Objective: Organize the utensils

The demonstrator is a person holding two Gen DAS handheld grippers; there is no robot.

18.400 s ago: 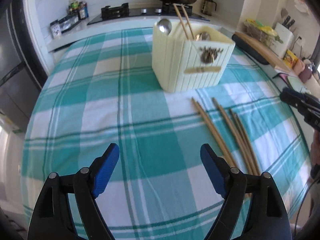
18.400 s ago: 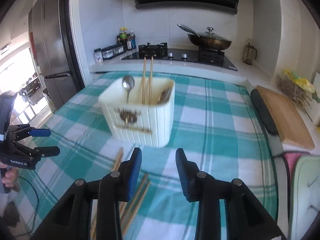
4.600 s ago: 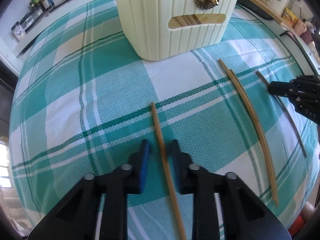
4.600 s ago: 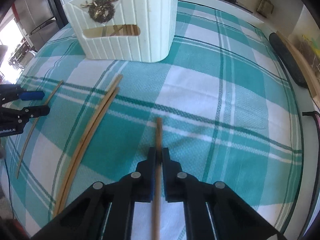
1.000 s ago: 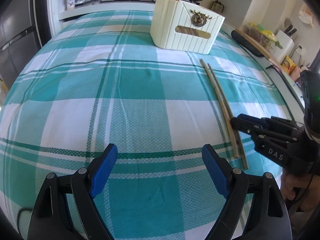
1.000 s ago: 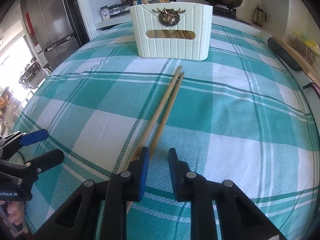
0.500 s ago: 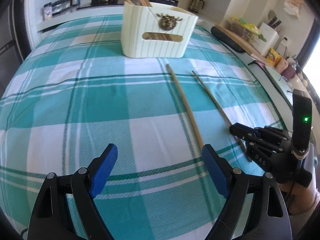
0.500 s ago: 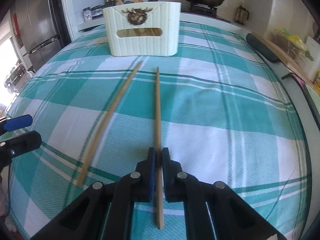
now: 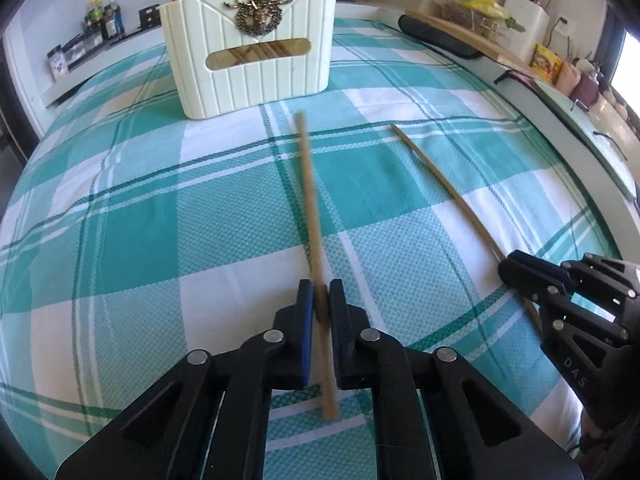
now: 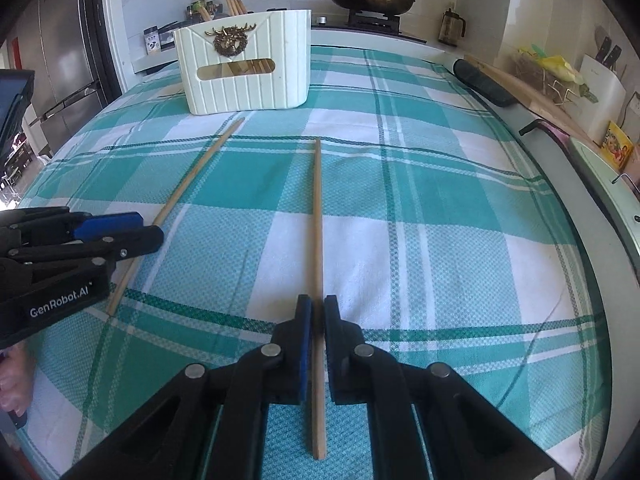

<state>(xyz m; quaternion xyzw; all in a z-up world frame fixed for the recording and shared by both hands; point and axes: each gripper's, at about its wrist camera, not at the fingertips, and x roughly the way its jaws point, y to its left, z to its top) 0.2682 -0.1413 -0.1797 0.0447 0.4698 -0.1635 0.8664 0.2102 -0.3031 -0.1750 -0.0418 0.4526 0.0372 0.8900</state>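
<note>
The holder (image 9: 250,46) — cream, ribbed, with a stag badge and a slot in its front wall — stands on the cloth (image 9: 120,208) toward the far side, before the stove. Chopstick tops stick out above its rim at the left, and more sticks show through the slot.

Two chopsticks point toward the holder, side by side and apart. The left gripper (image 9: 321,304) has its fingers closed on the left chopstick (image 9: 310,200), gripping near the end farthest from the holder, with a short tail passing back between the jaws; its tip lies just short of the holder's front. The right gripper (image 10: 317,320) is likewise clamped on the right chopstick (image 10: 317,220) near its back end — that tip stops well short of the holder.

Between the tips and the holder the cloth lies bare. Right of the holder the cloth runs to the table's edge (image 10: 560,184), with a board and counter clutter beyond.
</note>
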